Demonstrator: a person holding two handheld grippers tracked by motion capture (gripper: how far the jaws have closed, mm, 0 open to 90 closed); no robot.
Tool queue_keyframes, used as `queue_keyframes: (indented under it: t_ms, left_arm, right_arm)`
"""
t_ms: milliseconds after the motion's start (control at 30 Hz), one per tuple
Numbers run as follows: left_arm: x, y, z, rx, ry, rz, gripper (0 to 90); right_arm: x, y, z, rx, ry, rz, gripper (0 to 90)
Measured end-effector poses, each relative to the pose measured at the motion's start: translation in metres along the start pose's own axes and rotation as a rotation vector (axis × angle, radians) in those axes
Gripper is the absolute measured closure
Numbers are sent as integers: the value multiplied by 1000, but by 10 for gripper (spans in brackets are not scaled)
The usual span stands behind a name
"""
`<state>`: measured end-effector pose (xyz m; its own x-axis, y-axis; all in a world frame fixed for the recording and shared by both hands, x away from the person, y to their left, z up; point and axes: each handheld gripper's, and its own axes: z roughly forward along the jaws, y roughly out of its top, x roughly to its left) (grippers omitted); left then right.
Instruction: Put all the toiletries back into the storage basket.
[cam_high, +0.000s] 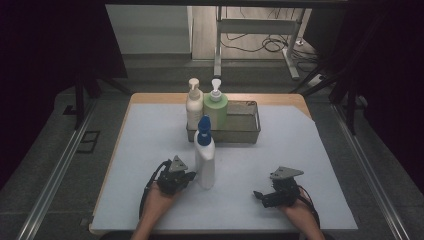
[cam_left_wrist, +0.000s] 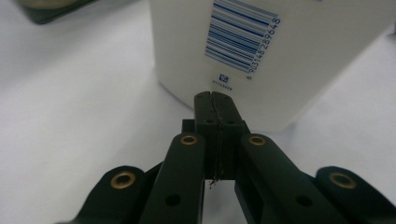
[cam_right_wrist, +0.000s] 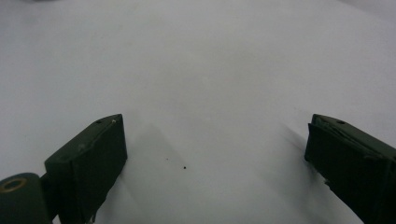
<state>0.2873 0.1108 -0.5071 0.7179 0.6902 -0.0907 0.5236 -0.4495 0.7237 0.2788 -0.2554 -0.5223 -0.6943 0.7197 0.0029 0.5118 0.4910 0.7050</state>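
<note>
Spray bottle: white body, blue trigger head; stands upright on the table cover near its centre, at 6 o'clock from the tray.
Label on the spray bottle: in the left gripper view, a blue barcode with a digit string beside it, partly legible as 6 9031… 289648, and a small square code below; no brand name readable.
Left gripper: at 9 o'clock of the spray bottle, just beside its base; jaws pressed together with nothing between them, tips pointing at the lower wall of the bottle; whether they touch it cannot be told.
Right gripper: at 4 o'clock of the spray bottle, well apart from it; jaws spread wide over bare cover, holding nothing.
Tray: grey metal, oblong, at 12 o'clock of the spray bottle.
Cream pump bottle: upright in the tray's left end; writing too small to read.
Green pump bottle: white pump, touching the cream pump bottle's right side, in the tray.
Table cover: pale, plain, over a wooden table.
</note>
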Motion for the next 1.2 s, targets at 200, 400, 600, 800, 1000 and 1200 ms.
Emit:
queue_keyframes:
  t_ms: [200,400,600,800,1000,1200]
  left_arm:
    - [-13,4,5,5,-42,36,894]
    - [-22,7,10,11,-66,63,893]
    - [-31,10,17,12,-91,84,893]
    - [-35,10,18,26,-75,106,871]
    - [-30,5,8,9,-68,75,760]
    - [-27,-1,-2,-3,-37,44,597]
  right_arm:
    - [0,0,0,1,-3,-2,53]
    - [0,0,0,4,-2,-2,53]
    - [0,0,0,3,-1,-1,53]
    - [0,1,0,5,-1,0,53]
    - [0,1,0,10,1,3,54]
    - [0,3,-1,18,14,-4,58]
